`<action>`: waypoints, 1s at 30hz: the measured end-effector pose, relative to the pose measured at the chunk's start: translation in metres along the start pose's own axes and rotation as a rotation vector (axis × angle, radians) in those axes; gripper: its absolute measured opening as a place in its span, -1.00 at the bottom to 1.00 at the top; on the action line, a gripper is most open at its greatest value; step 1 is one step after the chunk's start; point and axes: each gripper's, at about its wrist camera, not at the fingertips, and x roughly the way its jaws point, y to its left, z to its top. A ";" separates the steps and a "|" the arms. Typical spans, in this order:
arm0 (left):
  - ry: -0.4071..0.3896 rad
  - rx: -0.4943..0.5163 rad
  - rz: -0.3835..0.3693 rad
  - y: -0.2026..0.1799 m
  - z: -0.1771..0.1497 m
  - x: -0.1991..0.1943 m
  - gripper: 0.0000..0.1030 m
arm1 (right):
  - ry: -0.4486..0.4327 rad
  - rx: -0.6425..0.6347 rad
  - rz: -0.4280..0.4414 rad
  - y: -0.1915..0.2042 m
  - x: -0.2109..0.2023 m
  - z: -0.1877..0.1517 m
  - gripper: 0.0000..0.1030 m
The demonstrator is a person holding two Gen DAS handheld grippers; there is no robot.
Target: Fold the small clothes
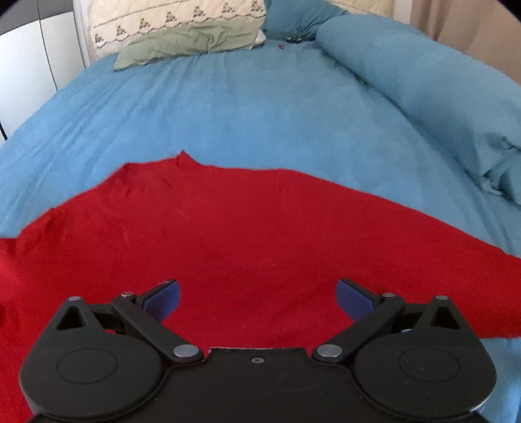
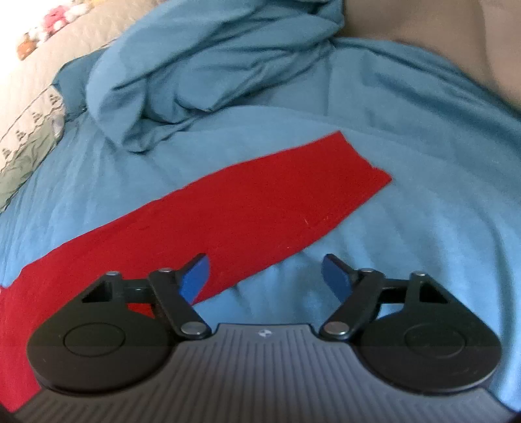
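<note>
Your left gripper (image 1: 257, 294) hangs with its blue-padded jaws spread wide and nothing between them, poised over the broad middle of the flat red knit garment (image 1: 228, 234). That puts it above the body panel, probably so you can pick a hem or edge to lift.

Your right gripper (image 2: 263, 273) is also open and empty, a little less than fully wide. Its left blue pad (image 2: 195, 276) sits over the lower edge of the garment's long red sleeve (image 2: 260, 195), while the other pad is over bare sheet. That straddle suits a pinch on the sleeve's edge, though no cloth is caught yet.

The garment lies spread on the bed's blue sheet (image 1: 260, 114), sleeve stretched out straight, so no fold looks begun. Farther off, a rumpled blue duvet (image 2: 211, 65) is pushed aside and a cream quilted pillow (image 1: 176, 19) rests at the head.
</note>
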 end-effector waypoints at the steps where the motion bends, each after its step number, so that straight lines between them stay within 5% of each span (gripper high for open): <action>1: 0.008 -0.001 0.005 -0.001 0.001 0.007 1.00 | 0.001 0.014 0.001 -0.003 0.007 0.001 0.57; 7: 0.063 -0.038 0.009 0.000 -0.002 0.040 1.00 | -0.048 0.082 -0.017 -0.015 0.030 0.011 0.35; 12: 0.076 -0.017 0.049 0.003 0.001 0.053 1.00 | -0.086 0.054 -0.045 -0.008 0.036 0.025 -0.45; 20: 0.098 -0.025 -0.009 0.019 0.025 0.048 0.94 | -0.190 -0.071 0.021 0.049 0.003 0.050 -0.55; 30: -0.003 -0.090 0.019 0.130 0.066 -0.024 0.96 | -0.261 -0.344 0.391 0.237 -0.066 0.040 -0.56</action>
